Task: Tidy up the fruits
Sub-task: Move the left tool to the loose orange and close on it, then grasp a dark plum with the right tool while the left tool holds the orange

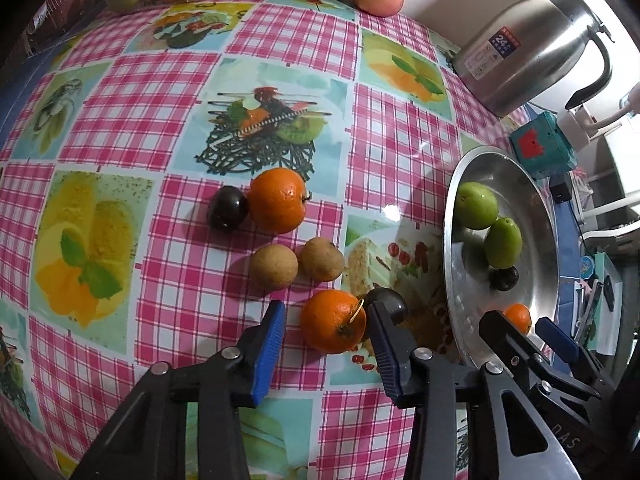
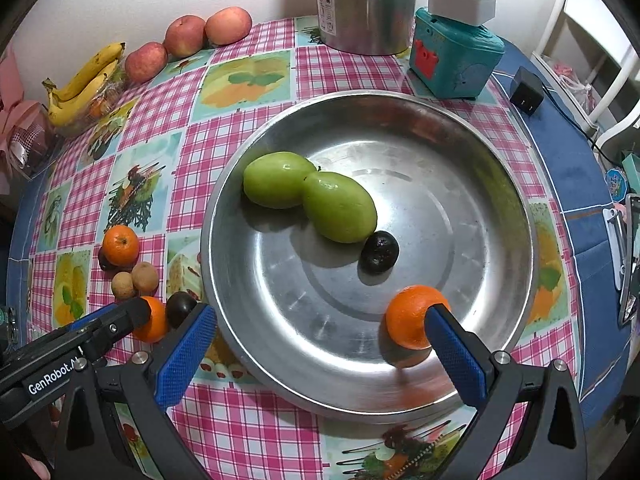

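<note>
A steel bowl holds two green fruits, a dark plum and an orange. My right gripper is open above the bowl's near side, the orange beside its right finger. My left gripper is open around another orange on the tablecloth, not closed on it. A dark plum lies just behind its right finger. Farther off lie two brown fruits, a third orange and a plum.
Three apples and bananas in a clear tray sit at the table's far edge. A steel kettle, a teal toy box and a black charger stand behind the bowl. The bowl lies right of the left gripper.
</note>
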Tool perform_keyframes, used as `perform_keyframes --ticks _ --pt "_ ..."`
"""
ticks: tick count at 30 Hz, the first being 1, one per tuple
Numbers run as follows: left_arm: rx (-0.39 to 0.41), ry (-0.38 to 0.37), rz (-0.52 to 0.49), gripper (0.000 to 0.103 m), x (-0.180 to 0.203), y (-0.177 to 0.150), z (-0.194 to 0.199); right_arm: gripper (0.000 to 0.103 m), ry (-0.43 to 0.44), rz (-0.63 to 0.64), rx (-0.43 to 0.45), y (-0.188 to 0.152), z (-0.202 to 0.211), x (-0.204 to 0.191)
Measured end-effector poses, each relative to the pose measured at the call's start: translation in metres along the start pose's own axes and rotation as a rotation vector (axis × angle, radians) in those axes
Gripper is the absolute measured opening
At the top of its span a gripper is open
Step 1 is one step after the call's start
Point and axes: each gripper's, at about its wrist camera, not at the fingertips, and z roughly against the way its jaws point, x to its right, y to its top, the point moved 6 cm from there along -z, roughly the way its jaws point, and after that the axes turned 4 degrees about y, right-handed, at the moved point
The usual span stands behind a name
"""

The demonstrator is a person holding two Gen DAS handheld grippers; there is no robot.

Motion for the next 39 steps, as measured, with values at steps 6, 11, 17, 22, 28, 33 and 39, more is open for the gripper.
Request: perform_keyframes --ticks 6,11,17,22,28,33,39 --pt "-0.006 -0.008 -0.012 0.037 0.003 -0.002 -0.001 0.103 0.001 0.000 0.000 0.000 0.000 0.000" --pt "0.009 -0.018 0.010 0.036 0.001 0.002 0.004 0.103 0.002 0.000 0.001 0.000 -0.001 0.000" --pt "0.032 -0.053 0.037 0.036 -0.003 0.005 0.015 0.103 -0.004 0.002 0.001 0.000 -0.001 0.001" --pt "0.068 -0.064 0.079 0.036 -0.017 0.011 0.028 0.103 0.004 0.004 0.014 0.001 0.002 -0.001" --pt "0.125 -0.020 0.134 0.036 -0.049 0.022 0.048 0.103 0.046 0.030 0.033 0.003 0.008 -0.015" --pt "0.138 -0.019 0.204 0.036 -0.073 0.027 0.053 0.103 0.082 0.063 0.007 -0.001 0.003 -0.032" --pt "0.144 -0.033 0.247 0.036 -0.086 0.030 0.055 0.103 0.166 0.121 0.029 -0.002 0.010 -0.064"
